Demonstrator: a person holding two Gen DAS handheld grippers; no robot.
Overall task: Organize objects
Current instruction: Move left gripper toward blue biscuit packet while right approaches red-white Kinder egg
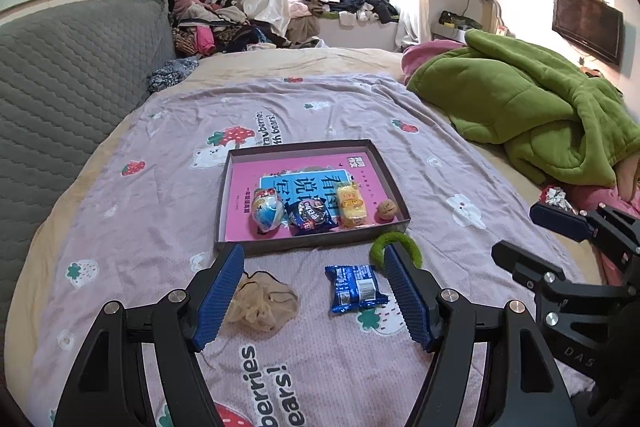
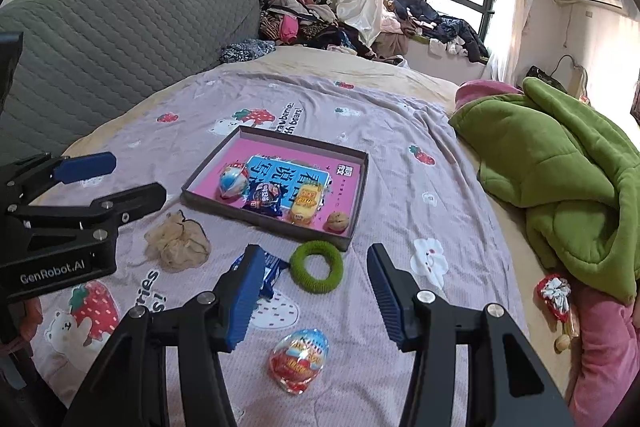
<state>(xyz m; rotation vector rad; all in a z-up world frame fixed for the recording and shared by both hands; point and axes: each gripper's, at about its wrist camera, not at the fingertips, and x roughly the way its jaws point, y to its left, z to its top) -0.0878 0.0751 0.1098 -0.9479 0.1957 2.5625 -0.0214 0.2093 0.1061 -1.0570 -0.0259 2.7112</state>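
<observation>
Bed with lilac strawberry-print sheet (image 1: pixel 160 155); grey quilted headboard to the left, green blanket heaped on the right.

Left to right across the loose items, near side of the tray:
- Beige mesh pouch (image 2: pixel 178 241), crumpled, drawstring loose. Soft, near weightless; will collapse under the pads. Best pinched at the bunched top.
- Blue snack packet (image 1: pixel 354 289), flat on the sheet. Light, crinkly, slick foil; take it across the narrow width, or by a crimped end.
- Green fuzzy ring (image 2: pixel 317 267), just beside the tray's near corner. Soft, springy, grippy; pinch through one side of the loop.
- Foil-wrapped egg (image 2: pixel 299 361), nearest the right claw. Rounded and slippery, probably a brittle shell; close gently across the middle.

Shallow tray (image 1: pixel 224 187) sits mid-bed, already holding an egg, a dark packet, a yellow packet and a walnut in a row along its near wall. Judged partway done: four things still outside.

Left claw (image 1: pixel 316 293): jaws wide apart, holding nothing, packet and pouch on the sheet below.
Right claw (image 2: pixel 316 297): jaws well apart, also holding nothing, poised over ring and egg.

Far right, at the blanket's edge, a red-and-white wrapped trinket (image 2: pixel 554 295); unclear whether it belongs to the job.
</observation>
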